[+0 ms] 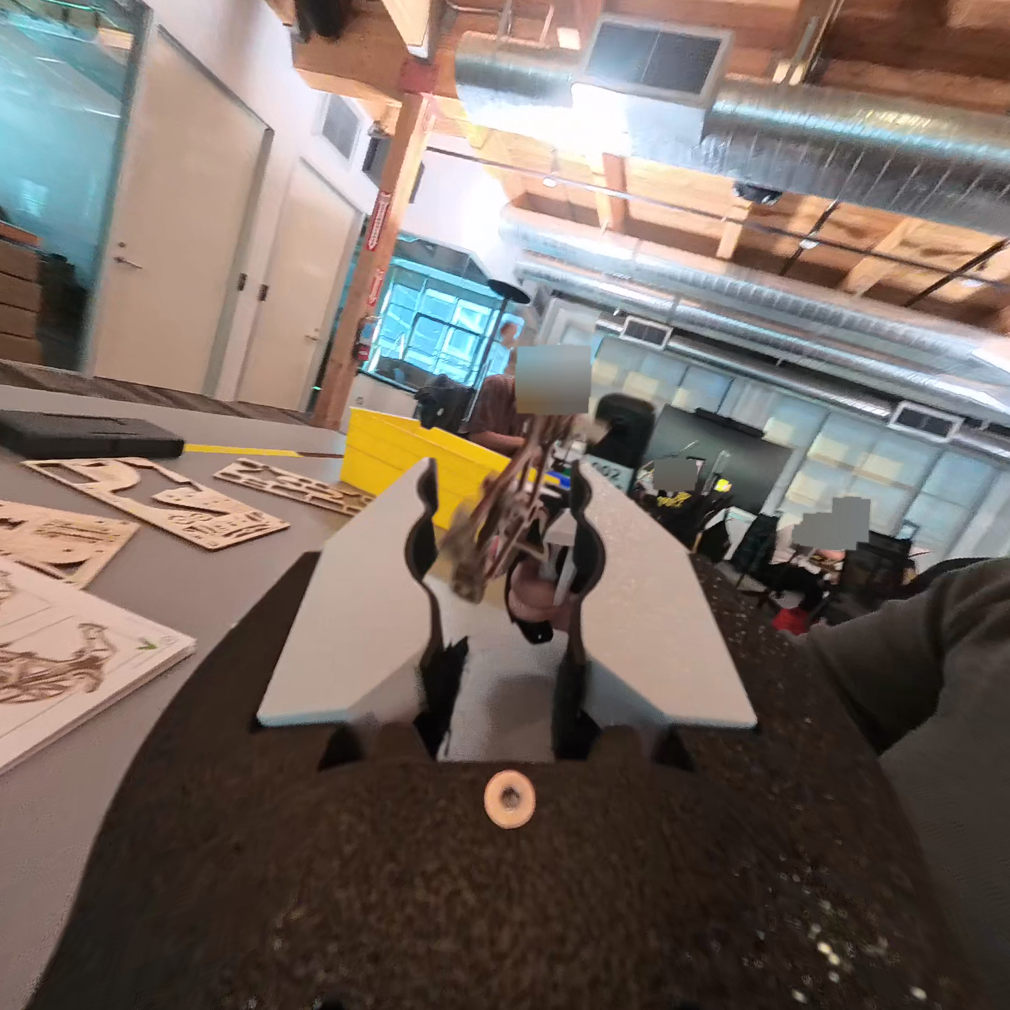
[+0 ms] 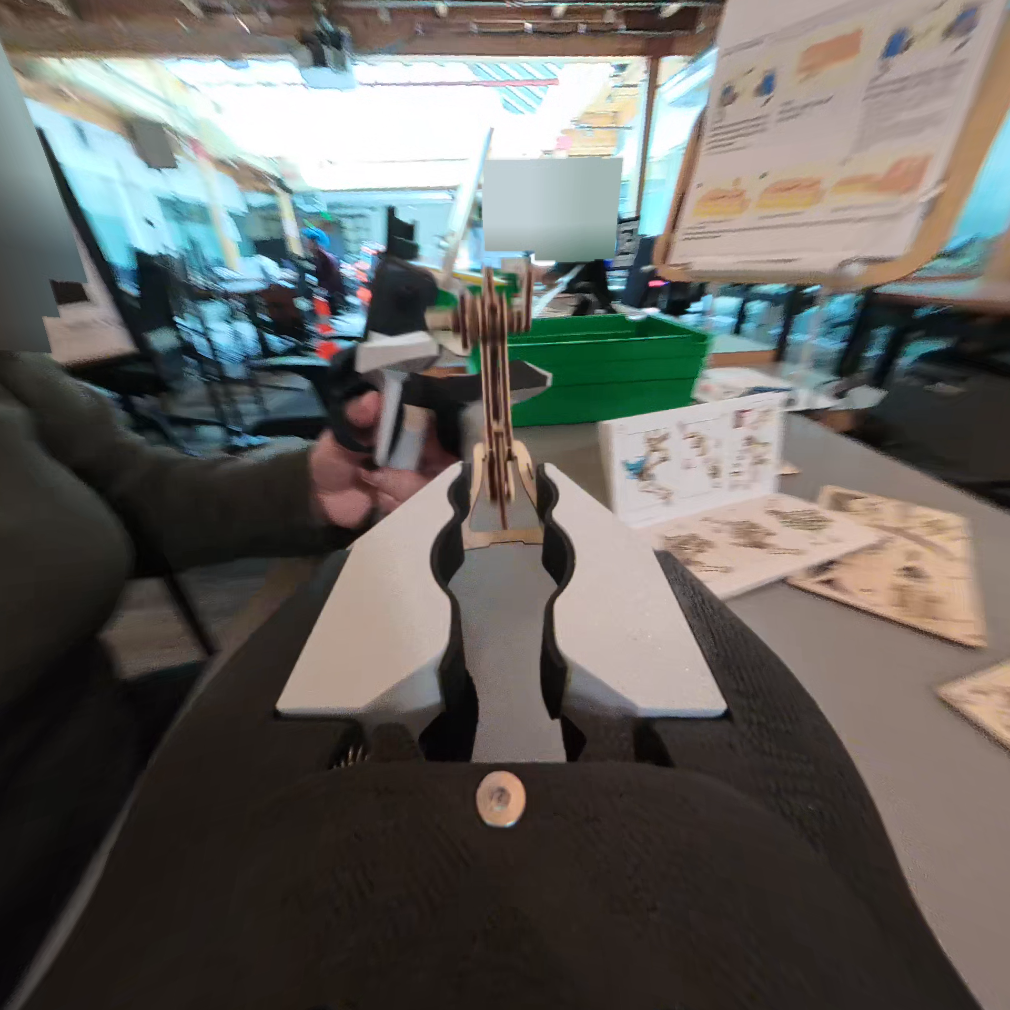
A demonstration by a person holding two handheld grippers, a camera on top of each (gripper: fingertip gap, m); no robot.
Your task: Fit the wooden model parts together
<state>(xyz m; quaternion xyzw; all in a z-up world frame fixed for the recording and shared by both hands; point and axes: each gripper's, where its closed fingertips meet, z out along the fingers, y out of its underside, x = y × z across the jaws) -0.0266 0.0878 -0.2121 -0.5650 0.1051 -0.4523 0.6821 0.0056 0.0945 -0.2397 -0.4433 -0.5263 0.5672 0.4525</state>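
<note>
Wooden model (image 2: 494, 415) (blurred) seemingly between right hand-held gripper (image 2: 503, 492) fingertips.

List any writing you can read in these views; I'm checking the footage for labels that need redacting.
Sheet on the clipboard: printed lines, too blurred to read.
Open booklet: mostly drawings, its text too small.
Booklet on the table: no legible words.
Red signs on the wooden post: blurred, unreadable.
Nothing can be quoted.

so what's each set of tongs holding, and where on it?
Right tongs grip the wooden model by its base, upright. Left tongs sit around the model's upper part, but blur hides whether they actually pinch it.
</note>
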